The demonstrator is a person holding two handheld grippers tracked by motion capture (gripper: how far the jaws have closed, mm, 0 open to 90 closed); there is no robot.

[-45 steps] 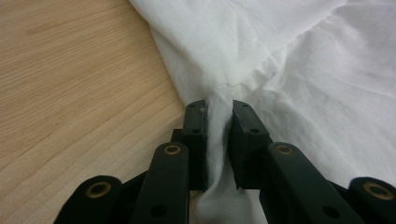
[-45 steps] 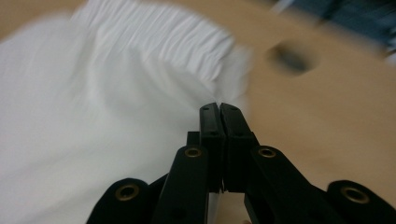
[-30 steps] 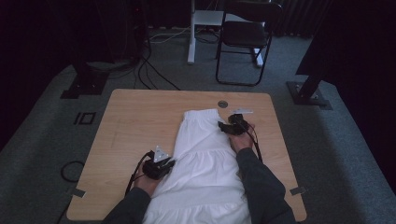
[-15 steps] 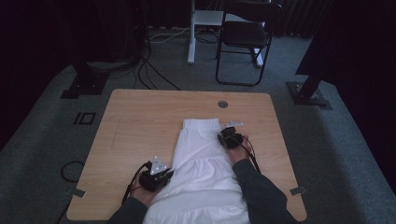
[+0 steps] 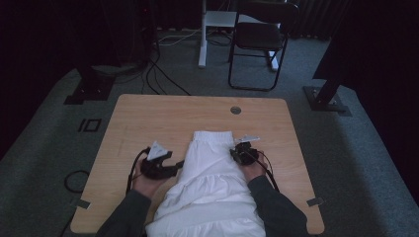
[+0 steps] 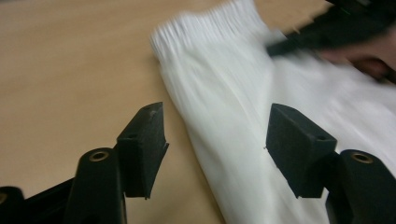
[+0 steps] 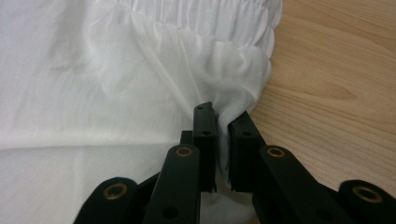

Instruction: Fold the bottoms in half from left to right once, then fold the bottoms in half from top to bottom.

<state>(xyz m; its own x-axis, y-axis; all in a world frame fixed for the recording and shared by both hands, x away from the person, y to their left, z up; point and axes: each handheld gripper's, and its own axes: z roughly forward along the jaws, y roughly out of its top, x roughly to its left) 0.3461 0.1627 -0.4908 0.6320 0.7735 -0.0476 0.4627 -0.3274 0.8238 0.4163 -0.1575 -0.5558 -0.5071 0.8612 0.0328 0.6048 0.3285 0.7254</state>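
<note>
A white gathered skirt (image 5: 210,177) lies down the middle of the wooden table (image 5: 148,118), its elastic waistband (image 5: 212,136) at the far end and its hem over the near edge. My right gripper (image 5: 236,154) is shut on a fold of the skirt's right edge (image 7: 223,140) just below the waistband. My left gripper (image 5: 179,164) is open at the skirt's left edge; in the left gripper view its jaws stand wide apart, one over bare table, one over the white cloth (image 6: 224,116). The right gripper (image 6: 327,28) appears blurred at that view's top right.
A round cable hole (image 5: 235,110) sits near the table's far edge. Beyond the table stand a black chair (image 5: 259,44), a white post (image 5: 202,34) and floor cables (image 5: 158,74). Bare wood lies on both sides of the skirt.
Both grippers have drawn toward the near edge, and the skirt has slid with them, its waistband now farther from the table's far edge. The left gripper has closed in on the skirt's left edge.
</note>
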